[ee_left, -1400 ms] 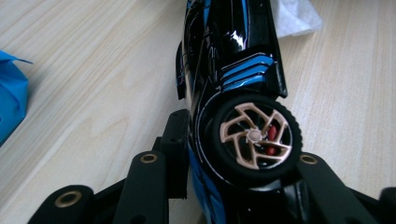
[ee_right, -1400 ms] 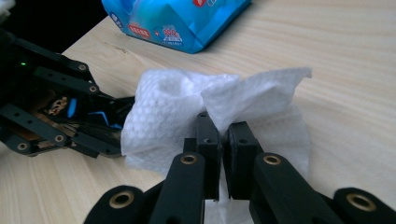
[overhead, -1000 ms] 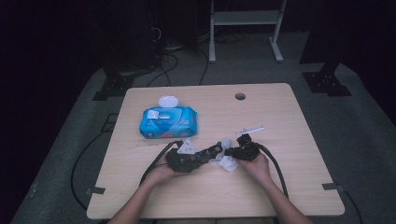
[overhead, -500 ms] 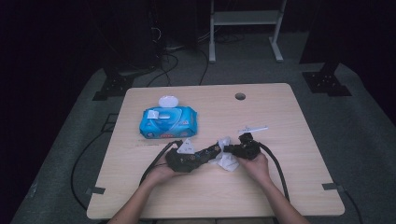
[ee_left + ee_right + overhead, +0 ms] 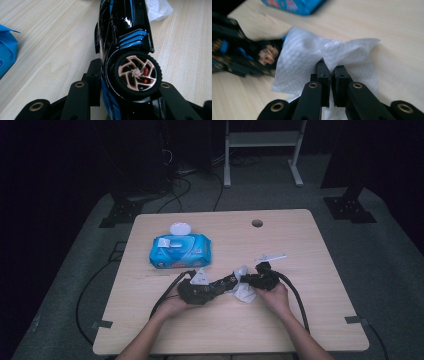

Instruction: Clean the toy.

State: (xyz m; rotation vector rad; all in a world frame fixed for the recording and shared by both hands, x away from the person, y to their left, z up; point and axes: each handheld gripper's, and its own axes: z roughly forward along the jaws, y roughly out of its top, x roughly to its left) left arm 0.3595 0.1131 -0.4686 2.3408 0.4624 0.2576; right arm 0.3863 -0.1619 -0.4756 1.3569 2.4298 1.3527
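Here my left gripper point(image 5: 125, 100) is clamped on a toy car point(image 5: 125, 50), its jaws pressing the black-and-blue body just behind a wheel point(image 5: 136, 75) with a bronze rim. My right gripper point(image 5: 331, 75) is clenched on a white wipe point(image 5: 312, 57), a bunched fold pinched between its pads. From above, both grippers meet near the middle of the counter point(image 5: 300, 330), somewhat toward its near edge, with the wipe lying against the front end of the car. Farther out, toward the far left corner, the blue wipe pack point(image 5: 180, 251) sits with its lid flipped open. A small pale strip point(image 5: 270, 256) lies just beyond my right gripper. I judge the cleaning to be under way: the wipe is out and held at the car, but how much of the body is already wiped I cannot tell, and the wipe has yet to be set aside.
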